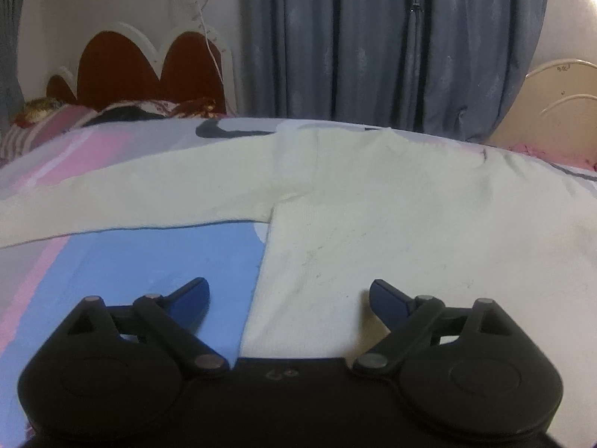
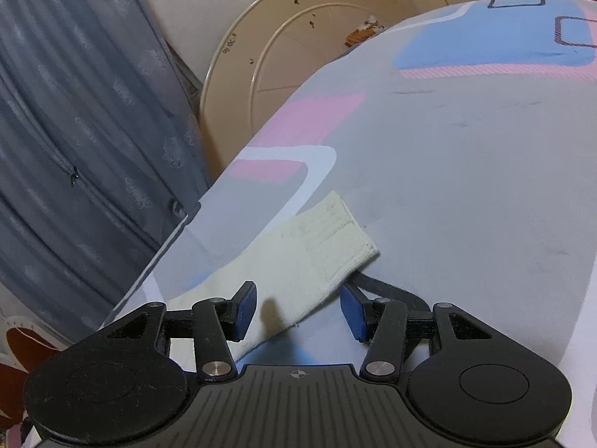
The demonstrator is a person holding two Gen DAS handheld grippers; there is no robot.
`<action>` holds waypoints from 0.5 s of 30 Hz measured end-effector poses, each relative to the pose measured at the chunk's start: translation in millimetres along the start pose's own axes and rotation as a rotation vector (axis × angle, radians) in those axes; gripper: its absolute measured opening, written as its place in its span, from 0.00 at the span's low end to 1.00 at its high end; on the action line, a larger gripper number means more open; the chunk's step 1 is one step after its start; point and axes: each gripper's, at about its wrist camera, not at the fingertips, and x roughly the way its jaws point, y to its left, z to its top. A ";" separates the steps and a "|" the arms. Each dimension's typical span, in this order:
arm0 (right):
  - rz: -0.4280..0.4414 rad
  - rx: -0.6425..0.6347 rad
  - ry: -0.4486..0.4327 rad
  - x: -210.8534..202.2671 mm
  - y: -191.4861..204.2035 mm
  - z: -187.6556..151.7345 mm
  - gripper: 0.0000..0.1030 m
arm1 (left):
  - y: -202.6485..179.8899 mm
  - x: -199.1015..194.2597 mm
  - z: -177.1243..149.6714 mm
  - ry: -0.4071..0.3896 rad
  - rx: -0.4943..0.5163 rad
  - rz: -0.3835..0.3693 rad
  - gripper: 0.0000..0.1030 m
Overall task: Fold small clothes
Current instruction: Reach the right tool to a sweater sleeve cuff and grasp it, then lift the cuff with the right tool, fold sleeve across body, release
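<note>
Your left gripper (image 1: 289, 300) sat nearest in its own view, jaws spread wide and gripping nothing. Its blue pads (image 1: 194, 296) hovered low over the bed, the left one above a blue patch of the bedsheet (image 1: 156, 261) and the right one above the pale yellow sweater (image 1: 391, 224). The side edge of the sweater's body ran up between the two pads. The garment lay flat on the bed, its body filling the near right of that view and one long sleeve (image 1: 149, 194) stretching out to the left across the pink and grey sheet. Beyond the sweater, at the far left, you had a heap of patterned bedding (image 1: 112, 112) against a dark red scalloped headboard (image 1: 149, 67). Blue-grey curtains (image 1: 373, 44) hung behind the bed, and a cream round panel (image 1: 559, 108) showed at the far right.

Your right gripper (image 2: 298, 311) also had its jaws spread, with nothing pinched. The other sleeve (image 2: 298, 261) lay between its blue pads (image 2: 246, 310), closer to the left pad, and I could not tell whether that pad touched the cloth. The ribbed cuff (image 2: 335, 239) lay just ahead, flat on the grey part of the sheet (image 2: 466, 186). A dark strip peeked out from under the cuff near the right pad; what it was I could not tell. Farther on, the sheet rose in blue and pink blocks. At the far left of this view the curtains (image 2: 74, 130) hung beside the bed, with the cream round panel (image 2: 280, 56) leaning behind them.
</note>
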 end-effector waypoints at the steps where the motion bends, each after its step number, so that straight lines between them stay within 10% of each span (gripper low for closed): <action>1: 0.001 -0.007 -0.002 1.2 -0.5 0.6 0.49 | 0.3 3.5 -0.1 0.009 -0.004 0.002 0.92; 3: -0.003 -0.022 -0.005 6.0 2.2 1.9 0.47 | 1.9 11.9 -0.3 0.030 -0.009 -0.008 0.92; 7: -0.026 -0.017 0.006 15.1 0.8 2.2 0.07 | 3.4 17.3 -1.7 0.013 0.013 -0.030 0.90; 10: -0.024 -0.029 0.001 14.3 1.4 -0.2 0.07 | 2.7 17.0 -1.8 -0.002 0.033 -0.034 0.82; 13: -0.027 -0.037 -0.002 16.3 3.9 -0.6 0.07 | 0.0 12.7 -1.4 -0.029 0.046 -0.033 0.45; 15: -0.028 -0.043 -0.001 17.7 5.0 0.3 0.07 | -2.6 12.6 -1.0 -0.028 0.061 -0.026 0.48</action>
